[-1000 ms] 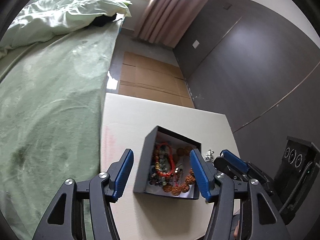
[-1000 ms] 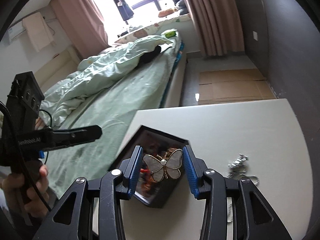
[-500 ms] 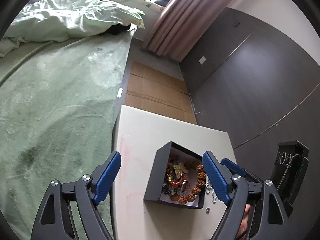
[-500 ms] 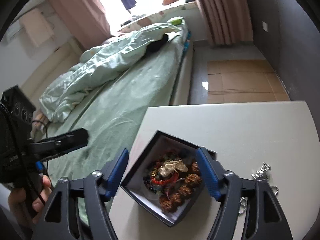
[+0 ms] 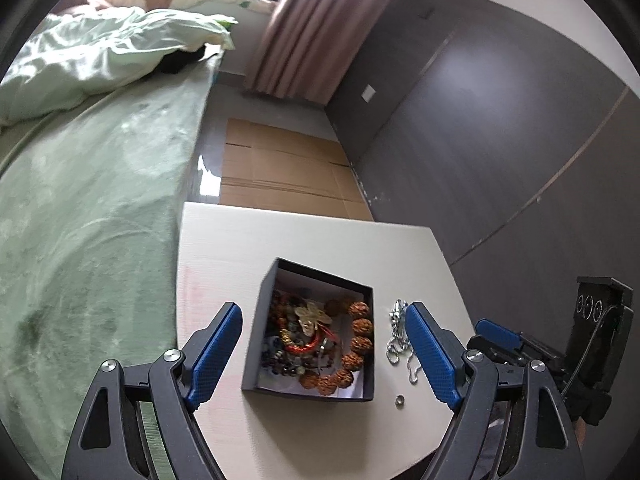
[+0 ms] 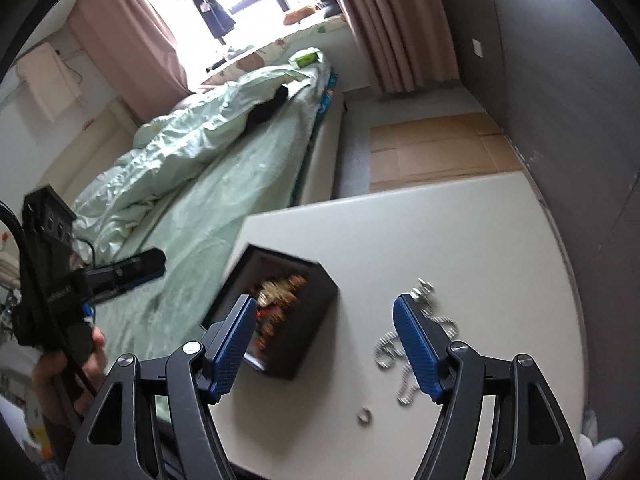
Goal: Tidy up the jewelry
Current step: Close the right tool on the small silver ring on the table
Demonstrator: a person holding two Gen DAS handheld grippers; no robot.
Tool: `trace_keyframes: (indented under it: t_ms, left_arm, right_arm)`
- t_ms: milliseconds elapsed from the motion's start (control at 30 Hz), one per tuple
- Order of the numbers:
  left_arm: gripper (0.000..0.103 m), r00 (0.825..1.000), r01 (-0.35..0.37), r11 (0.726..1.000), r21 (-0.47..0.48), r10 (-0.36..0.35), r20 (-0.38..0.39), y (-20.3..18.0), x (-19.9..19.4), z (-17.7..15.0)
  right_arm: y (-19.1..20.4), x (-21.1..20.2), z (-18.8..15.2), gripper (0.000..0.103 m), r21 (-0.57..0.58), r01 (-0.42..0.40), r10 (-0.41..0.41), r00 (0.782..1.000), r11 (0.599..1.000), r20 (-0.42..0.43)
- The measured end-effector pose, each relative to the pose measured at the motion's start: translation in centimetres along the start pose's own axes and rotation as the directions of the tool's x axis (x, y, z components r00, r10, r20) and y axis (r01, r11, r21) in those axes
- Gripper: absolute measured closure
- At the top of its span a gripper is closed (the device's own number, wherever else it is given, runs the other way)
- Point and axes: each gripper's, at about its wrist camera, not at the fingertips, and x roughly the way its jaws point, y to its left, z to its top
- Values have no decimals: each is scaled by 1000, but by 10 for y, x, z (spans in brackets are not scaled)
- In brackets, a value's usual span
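Observation:
A black open box [image 5: 256, 344] [image 6: 312, 332] sits on the white table [image 5: 304, 236] [image 6: 440, 232]. It holds bead bracelets and a pearly butterfly brooch [image 5: 312, 314] on top. A silver chain [image 5: 398, 338] [image 6: 404, 354] and a small ring [image 5: 399, 400] [image 6: 364, 416] lie on the table right of the box. My left gripper [image 5: 324, 354] is open, above and in front of the box. My right gripper [image 6: 324, 346] is open and empty, between box and chain; it also shows in the left wrist view [image 5: 500, 334].
A bed with a green cover [image 5: 80, 216] [image 6: 192, 224] runs along the table's left side. Flattened cardboard [image 5: 280, 172] lies on the floor behind the table. A dark wall [image 5: 500, 140] stands to the right.
My right gripper opened and let the butterfly brooch go; it now lies in the box. The right gripper has shifted right toward the chain. The left gripper drew back and opened wider.

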Motion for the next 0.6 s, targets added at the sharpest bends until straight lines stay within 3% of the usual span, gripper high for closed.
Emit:
trace_keyframes:
  t_ms: [367,600]
  left_arm:
    - [19,996,-44,978,204,59,-66,-34,12,-26]
    - [19,990,-80,953,293,110,-90,-39,15,-41]
  right_arm:
    - [-4,1,-38,32,-152,63,-75,995,986,-70]
    - [0,10,-58,41,-250,39,-69,991,967,-112]
